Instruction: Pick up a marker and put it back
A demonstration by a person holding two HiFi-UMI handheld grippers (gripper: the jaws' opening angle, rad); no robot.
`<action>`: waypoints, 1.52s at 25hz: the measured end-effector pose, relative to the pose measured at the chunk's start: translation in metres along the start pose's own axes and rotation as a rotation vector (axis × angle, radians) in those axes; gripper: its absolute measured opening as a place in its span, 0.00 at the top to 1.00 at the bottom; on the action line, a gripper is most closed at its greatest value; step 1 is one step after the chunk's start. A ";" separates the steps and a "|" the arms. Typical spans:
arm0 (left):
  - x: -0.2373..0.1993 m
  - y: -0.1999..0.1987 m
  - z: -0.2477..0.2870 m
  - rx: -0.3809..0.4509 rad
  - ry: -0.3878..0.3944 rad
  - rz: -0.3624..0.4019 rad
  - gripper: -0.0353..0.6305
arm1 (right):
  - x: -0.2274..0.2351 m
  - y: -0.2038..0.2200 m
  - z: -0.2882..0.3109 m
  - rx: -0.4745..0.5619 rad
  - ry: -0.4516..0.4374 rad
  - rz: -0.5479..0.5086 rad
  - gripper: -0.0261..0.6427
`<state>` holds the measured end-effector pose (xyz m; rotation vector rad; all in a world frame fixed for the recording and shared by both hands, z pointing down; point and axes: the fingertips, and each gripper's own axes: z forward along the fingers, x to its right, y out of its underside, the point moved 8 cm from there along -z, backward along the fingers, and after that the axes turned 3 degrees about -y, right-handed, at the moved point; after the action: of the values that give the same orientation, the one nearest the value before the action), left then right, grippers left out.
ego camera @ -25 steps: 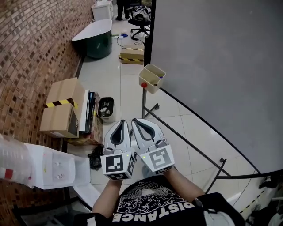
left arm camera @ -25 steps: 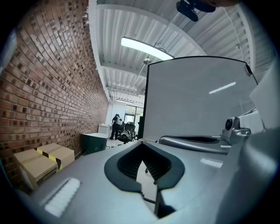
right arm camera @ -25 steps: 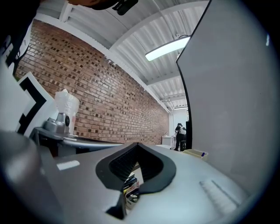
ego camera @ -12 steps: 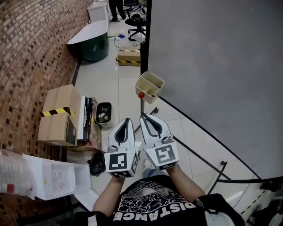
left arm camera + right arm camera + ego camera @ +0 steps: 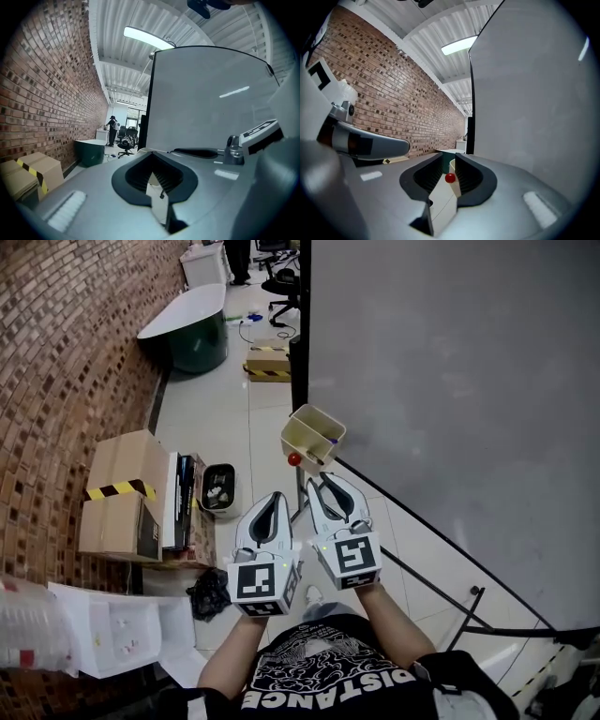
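Note:
A beige holder box (image 5: 312, 435) hangs on the whiteboard stand, with a red knob (image 5: 294, 458) at its lower corner and a purple marker tip (image 5: 332, 440) showing inside. My right gripper (image 5: 323, 478) is just below the box, not touching it. Its jaws have just been opening, and only a narrow gap shows between them, with nothing in it. In the right gripper view the red knob (image 5: 450, 178) and the box (image 5: 453, 165) show through that gap, beyond the right gripper (image 5: 449, 159). My left gripper (image 5: 273, 495) sits beside it to the left, tips together and empty. Its own view shows the left gripper (image 5: 152, 153) closed.
The grey whiteboard (image 5: 450, 399) fills the right side, its black frame legs (image 5: 422, 568) running across the tiled floor. Cardboard boxes (image 5: 127, 488) and a small black bin (image 5: 218, 486) stand by the brick wall on the left. A green tub (image 5: 192, 324) and an office chair (image 5: 281, 287) are farther off.
Both grippers have moved forward towards the holder box, which now sits just above the right jaws. The right jaws have parted slightly; the left ones stay together.

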<state>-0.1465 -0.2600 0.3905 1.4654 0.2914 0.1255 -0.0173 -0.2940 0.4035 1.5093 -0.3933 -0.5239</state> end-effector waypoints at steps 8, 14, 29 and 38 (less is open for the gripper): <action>-0.005 0.001 0.021 0.002 -0.013 0.004 0.94 | 0.022 0.013 0.026 -0.030 0.019 -0.002 0.79; -0.006 0.004 0.030 -0.005 -0.020 -0.001 0.94 | 0.033 0.028 0.042 -0.069 0.015 0.022 0.78; -0.011 0.007 0.040 -0.023 -0.037 -0.003 0.94 | 0.040 0.039 0.052 -0.124 0.062 0.000 0.91; -0.010 0.010 0.031 -0.016 -0.038 0.008 0.94 | 0.037 0.033 0.041 -0.092 0.075 -0.012 0.91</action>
<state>-0.1468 -0.2909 0.4043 1.4521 0.2535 0.1058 -0.0067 -0.3484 0.4350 1.4389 -0.2983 -0.4867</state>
